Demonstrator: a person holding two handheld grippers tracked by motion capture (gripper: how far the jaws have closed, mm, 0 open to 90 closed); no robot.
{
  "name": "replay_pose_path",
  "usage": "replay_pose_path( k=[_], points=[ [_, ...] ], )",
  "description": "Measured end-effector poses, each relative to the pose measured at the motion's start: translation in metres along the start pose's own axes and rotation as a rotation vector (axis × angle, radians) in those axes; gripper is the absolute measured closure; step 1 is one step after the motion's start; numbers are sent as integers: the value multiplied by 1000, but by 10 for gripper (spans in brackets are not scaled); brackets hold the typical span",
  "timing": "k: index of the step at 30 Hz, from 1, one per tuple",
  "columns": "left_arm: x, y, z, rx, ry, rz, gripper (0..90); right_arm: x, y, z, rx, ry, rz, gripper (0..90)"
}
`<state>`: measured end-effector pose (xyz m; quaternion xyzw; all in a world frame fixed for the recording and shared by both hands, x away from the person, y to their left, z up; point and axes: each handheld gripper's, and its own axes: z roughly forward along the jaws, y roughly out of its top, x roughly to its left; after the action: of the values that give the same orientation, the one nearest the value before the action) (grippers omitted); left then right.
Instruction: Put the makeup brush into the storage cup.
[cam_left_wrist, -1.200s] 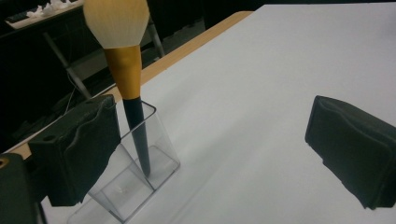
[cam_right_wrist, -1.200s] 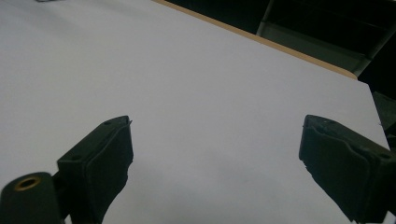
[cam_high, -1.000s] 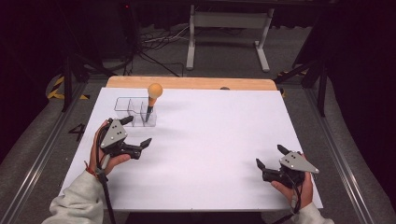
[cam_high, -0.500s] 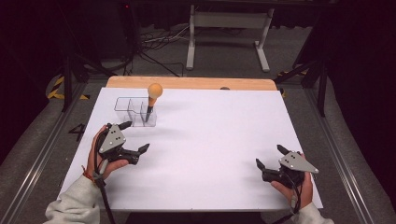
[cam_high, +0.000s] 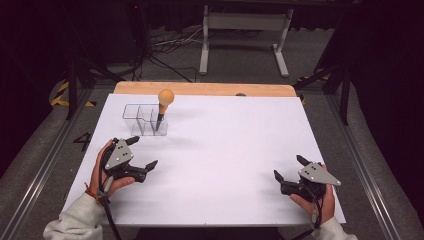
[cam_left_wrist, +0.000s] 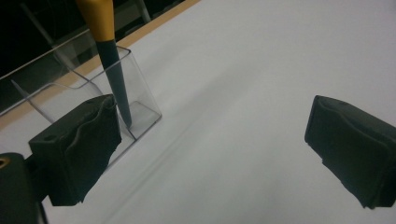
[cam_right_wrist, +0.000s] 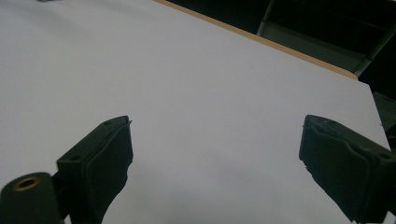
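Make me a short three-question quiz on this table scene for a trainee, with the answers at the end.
1. True or false: the orange-headed tool lies flat on the white table.
2. Which gripper is nearer the clear organizer? A) left gripper B) right gripper
3. Fill in: both grippers' jaws stand ____.

Key
1. False: it stands upright in the organizer's right-hand end compartment, seen from the high view.
2. A: the left gripper is just in front of it; the right gripper is across the table.
3. Open: wide apart, with nothing between them.
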<state>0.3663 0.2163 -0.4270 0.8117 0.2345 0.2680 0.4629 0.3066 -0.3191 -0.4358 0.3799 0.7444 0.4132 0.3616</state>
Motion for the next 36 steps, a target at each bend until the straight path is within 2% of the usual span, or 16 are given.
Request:
replay_pose_path(
  k=[3, 13, 22, 28, 30, 36],
  points=[
    [-2, -3, 1, 22, -6, 6, 43, 0, 0, 0, -2, 0, -1, 105],
    [-7, -15, -3, 43, -15, 3, 44, 2, 0, 0, -10, 10, -2, 105],
    [-12, -30, -11, 66, -31, -31, 39, 5, 0, 1, -8, 23, -11, 105],
    [-16, -38, -16, 87, -38, -37, 36, 5, 0, 1, -9, 32, -13, 104],
    [-17, -41, -19, 84, -41, -57, 35, 6, 0, 2, -10, 37, -13, 103],
    [-18, -48, -25, 83, -46, -79, 29, 8, 0, 2, -8, 46, -23, 103]
  ],
)
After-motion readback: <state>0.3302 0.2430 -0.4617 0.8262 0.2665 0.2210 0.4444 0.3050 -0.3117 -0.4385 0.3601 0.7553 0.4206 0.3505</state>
